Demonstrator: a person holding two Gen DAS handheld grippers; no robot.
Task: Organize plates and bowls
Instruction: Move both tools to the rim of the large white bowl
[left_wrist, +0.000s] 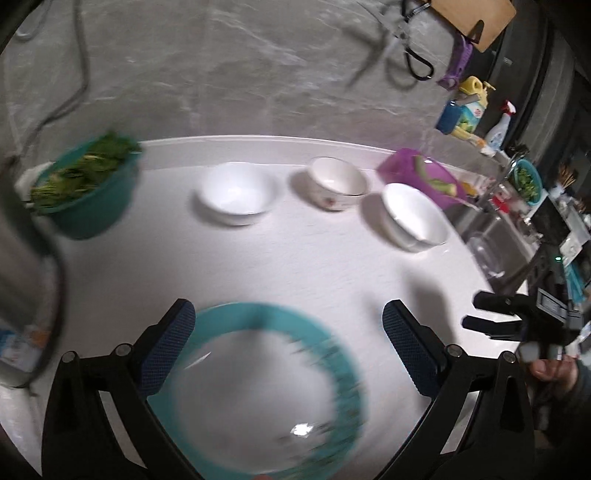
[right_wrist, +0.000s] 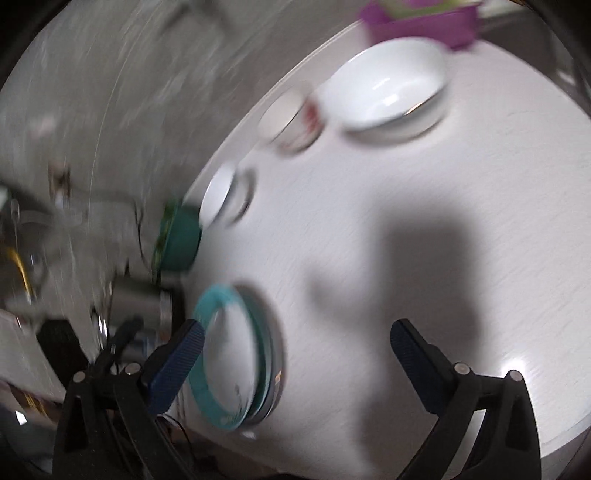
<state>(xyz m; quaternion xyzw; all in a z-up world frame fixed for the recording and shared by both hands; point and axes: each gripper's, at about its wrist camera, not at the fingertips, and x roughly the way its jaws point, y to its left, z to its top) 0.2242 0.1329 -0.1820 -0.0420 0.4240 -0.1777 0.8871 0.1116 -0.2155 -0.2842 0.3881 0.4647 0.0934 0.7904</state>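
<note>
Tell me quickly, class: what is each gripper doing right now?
Left gripper: open, holding nothing, above the teal-rimmed plate.
Right gripper: open, holding nothing, over the white counter.

A white countertop (left_wrist: 295, 266) sits against a grey marbled wall (left_wrist: 221, 74). At its left, a teal plastic basin (left_wrist: 92, 199) holds leafy green vegetables (left_wrist: 85, 166). At the back right, a translucent purple plastic container (left_wrist: 417, 173) holds pale green vegetable pieces (left_wrist: 428, 173). On the wall hang a wooden cutting board (left_wrist: 476, 18) and metal scissors with black handles (left_wrist: 402, 40). Further right stand a yellow and blue bottle (left_wrist: 465, 107) and a white spray bottle with a red top (left_wrist: 498, 129), near a steel sink (left_wrist: 495, 236). A grey cable (left_wrist: 74, 74) hangs at the left.
</note>
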